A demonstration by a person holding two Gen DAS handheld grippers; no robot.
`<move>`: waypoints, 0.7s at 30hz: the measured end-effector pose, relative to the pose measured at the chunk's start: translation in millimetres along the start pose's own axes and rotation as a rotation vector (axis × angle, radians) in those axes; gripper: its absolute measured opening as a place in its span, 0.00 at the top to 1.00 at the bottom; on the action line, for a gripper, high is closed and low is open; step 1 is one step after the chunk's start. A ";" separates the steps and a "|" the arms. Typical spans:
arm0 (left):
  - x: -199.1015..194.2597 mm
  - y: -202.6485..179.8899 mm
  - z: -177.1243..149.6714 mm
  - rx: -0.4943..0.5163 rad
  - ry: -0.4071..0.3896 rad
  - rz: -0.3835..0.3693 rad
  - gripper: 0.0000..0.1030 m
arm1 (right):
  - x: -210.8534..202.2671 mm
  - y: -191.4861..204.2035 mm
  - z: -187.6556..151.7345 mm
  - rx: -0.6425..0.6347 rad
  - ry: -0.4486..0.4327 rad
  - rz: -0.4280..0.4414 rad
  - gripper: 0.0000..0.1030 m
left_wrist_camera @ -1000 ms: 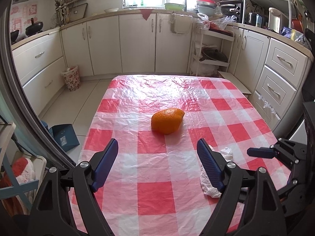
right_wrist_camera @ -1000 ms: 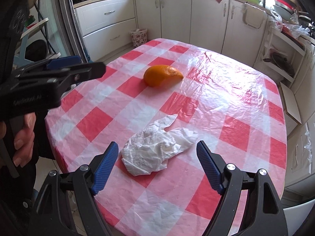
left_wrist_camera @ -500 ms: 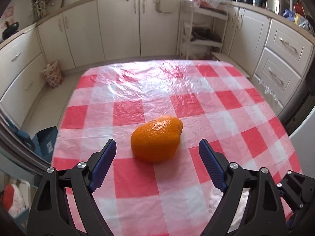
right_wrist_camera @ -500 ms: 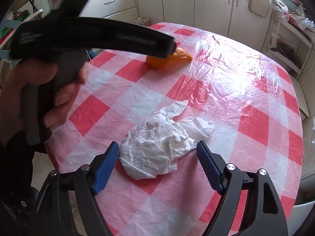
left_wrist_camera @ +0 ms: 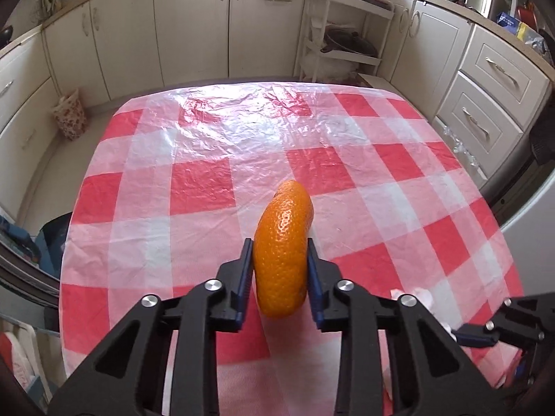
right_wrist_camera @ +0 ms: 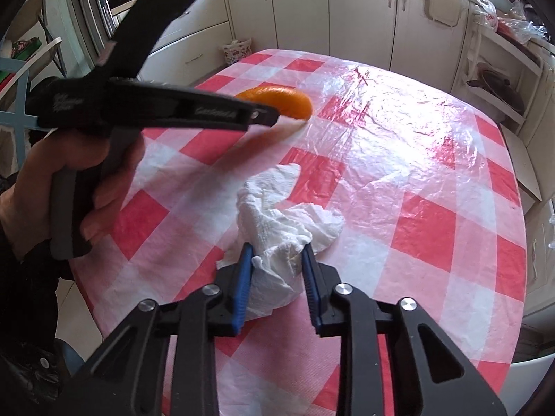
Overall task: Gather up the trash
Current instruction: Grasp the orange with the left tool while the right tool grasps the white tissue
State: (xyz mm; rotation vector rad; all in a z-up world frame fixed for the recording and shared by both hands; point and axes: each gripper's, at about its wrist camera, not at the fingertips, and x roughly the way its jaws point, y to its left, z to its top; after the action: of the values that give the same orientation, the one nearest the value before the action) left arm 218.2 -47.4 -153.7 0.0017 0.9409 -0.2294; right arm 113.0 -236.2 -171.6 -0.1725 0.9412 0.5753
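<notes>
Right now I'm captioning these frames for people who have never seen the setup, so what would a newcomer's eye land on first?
First, the bright orange peel, squeezed between the closing jaws of the left gripper near the middle of the red-and-white checked tablecloth. Next, the crumpled white paper towel at the table's near edge, bunched between the closing jaws of the right gripper. Cream kitchen cabinets ring the table.

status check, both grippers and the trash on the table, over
Left gripper closing on the orange peel. Right gripper closing on the crumpled paper towel. Both pieces on the checked tablecloth. Nothing in the way.
</notes>
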 end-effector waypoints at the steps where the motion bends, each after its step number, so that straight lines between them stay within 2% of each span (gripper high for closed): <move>1: -5.3 -0.6 -3.3 -0.007 0.002 -0.013 0.78 | -0.7 -1.5 0.4 0.003 0.001 -0.001 0.75; 9: -45.4 -4.9 -42.1 -0.035 0.014 -0.054 0.80 | -11.2 -25.3 -3.4 0.071 0.003 -0.051 0.75; 13: -43.0 -1.3 -59.8 -0.056 0.053 -0.034 0.68 | -7.5 -30.5 -5.4 0.095 0.015 -0.056 0.72; 17: -40.1 2.9 -64.2 -0.073 0.056 -0.017 0.56 | -6.3 -31.5 -7.4 0.099 0.012 -0.058 0.58; 19: -41.1 1.9 -65.2 -0.061 0.044 0.013 0.45 | -7.1 -31.9 -8.2 0.101 0.007 -0.065 0.51; 21: -40.2 1.5 -65.2 -0.053 0.040 0.030 0.43 | -7.8 -33.4 -8.7 0.106 0.003 -0.065 0.48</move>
State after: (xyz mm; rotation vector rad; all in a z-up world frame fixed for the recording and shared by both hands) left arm 143.5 -31.5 -160.2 -0.0288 0.9856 -0.1774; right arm 121.1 -270.5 -173.9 -0.1082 0.9634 0.4637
